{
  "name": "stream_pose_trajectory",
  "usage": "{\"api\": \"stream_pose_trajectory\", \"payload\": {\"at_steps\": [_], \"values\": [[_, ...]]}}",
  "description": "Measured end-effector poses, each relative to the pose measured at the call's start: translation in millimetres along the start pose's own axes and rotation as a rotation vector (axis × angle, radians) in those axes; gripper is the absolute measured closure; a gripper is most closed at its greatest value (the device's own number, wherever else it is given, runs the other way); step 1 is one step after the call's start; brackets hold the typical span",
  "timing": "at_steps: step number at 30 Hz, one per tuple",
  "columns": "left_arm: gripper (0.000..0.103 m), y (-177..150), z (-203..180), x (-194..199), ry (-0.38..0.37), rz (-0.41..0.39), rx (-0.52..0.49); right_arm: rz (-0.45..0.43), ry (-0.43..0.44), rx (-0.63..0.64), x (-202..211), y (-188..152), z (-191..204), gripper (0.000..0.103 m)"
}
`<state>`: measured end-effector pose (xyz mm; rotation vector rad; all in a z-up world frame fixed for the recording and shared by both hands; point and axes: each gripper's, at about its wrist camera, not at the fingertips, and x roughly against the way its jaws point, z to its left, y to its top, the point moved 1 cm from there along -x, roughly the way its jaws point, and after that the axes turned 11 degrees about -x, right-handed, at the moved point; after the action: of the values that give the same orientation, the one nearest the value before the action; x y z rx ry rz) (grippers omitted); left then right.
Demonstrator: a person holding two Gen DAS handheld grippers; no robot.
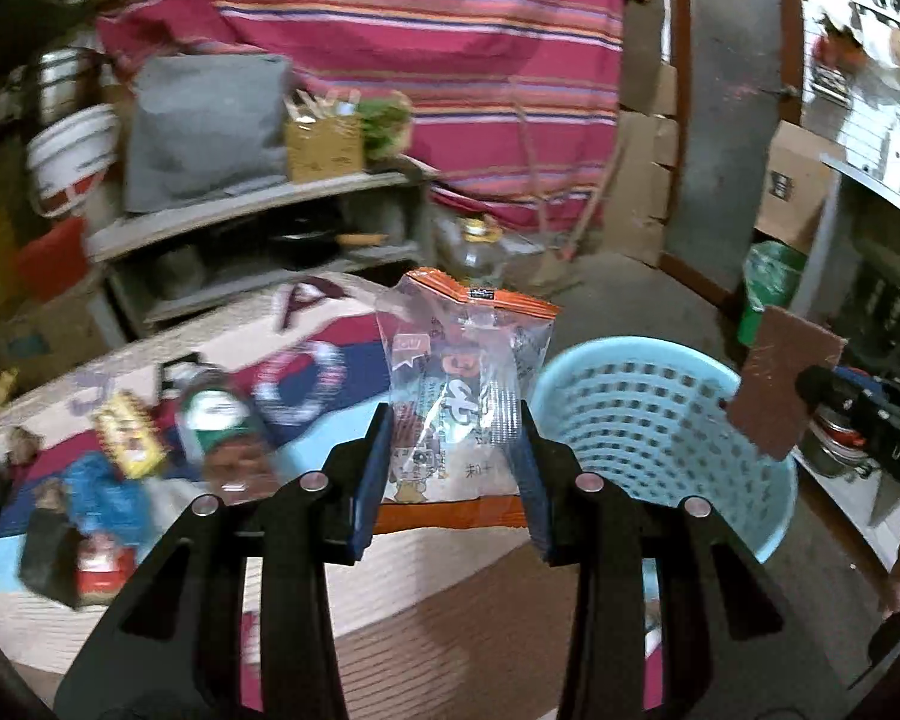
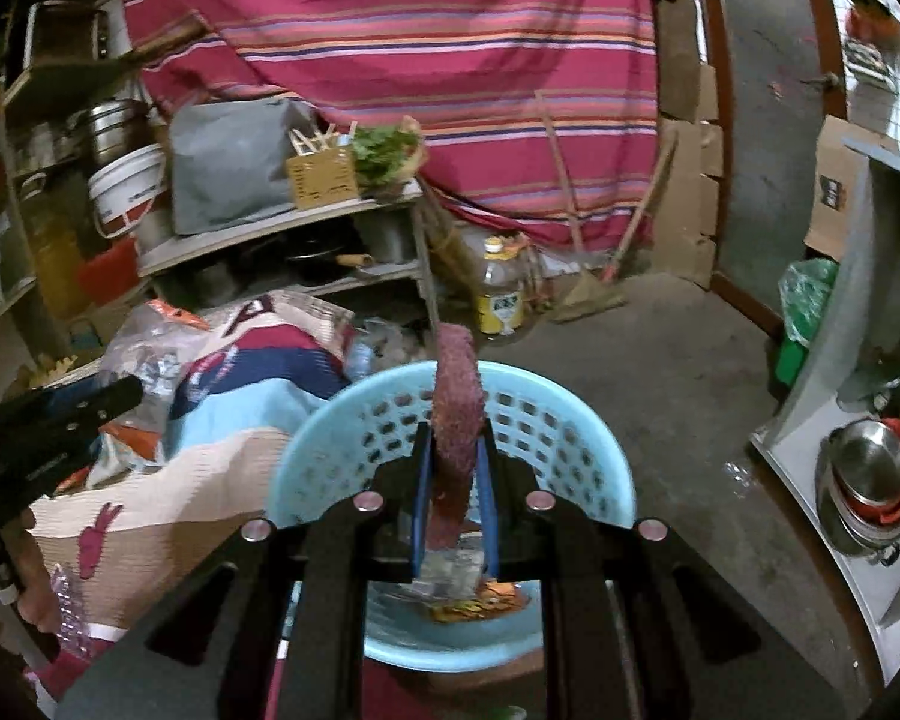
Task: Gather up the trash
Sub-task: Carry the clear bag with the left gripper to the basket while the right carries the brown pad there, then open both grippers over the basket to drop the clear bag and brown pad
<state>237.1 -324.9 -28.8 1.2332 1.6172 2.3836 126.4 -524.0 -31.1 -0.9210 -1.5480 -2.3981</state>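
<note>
Two grippers in play, both loaded. Biggest thing around is the patterned cream, red and blue cloth-covered desk (image 1: 342, 336) filling the lower left of both views. Next is the round light-blue perforated plastic basket (image 1: 660, 414), just beside the desk at lower centre-right, with some crumpled wrappers (image 2: 468, 597) already lying in its bottom.

Left gripper (image 1: 456, 420) has its fingers closed part-way on a clear plastic snack bag with orange edges (image 1: 465, 372), held upright in the middle of its frame, just left of the basket.

Right gripper (image 2: 455, 450) has its fingers nearly together, pinching a flat reddish-brown scouring pad (image 2: 457, 396) edge-on, right over the basket opening.

More blurry packets (image 1: 129, 441) are scattered on the desk at the lower left of the left wrist view.
</note>
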Motion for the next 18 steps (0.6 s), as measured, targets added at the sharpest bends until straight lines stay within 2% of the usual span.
{"api": "stream_pose_trajectory", "payload": {"at_steps": [6, 11, 15, 18], "values": [[0.065, 1.4, -29.5, -33.1, -0.071, 0.047, 0.006, 0.016, -0.022, -0.023, -10.9, -2.3, -20.4, 0.088], [0.065, 2.3, -45.5, -52.1, -0.092, 0.075, -0.007, 0.027, -0.028, -0.035, -18.7, -5.3, -25.7, 0.088], [0.057, 2.2, -49.8, -55.7, -0.086, 0.079, -0.029, 0.033, -0.031, -0.039, -24.5, -6.5, -25.6, 0.088], [0.044, 0.8, -45.4, -54.3, -0.074, 0.080, -0.033, 0.043, -0.035, -0.035, -27.3, -8.6, -21.3, 0.088]]}}
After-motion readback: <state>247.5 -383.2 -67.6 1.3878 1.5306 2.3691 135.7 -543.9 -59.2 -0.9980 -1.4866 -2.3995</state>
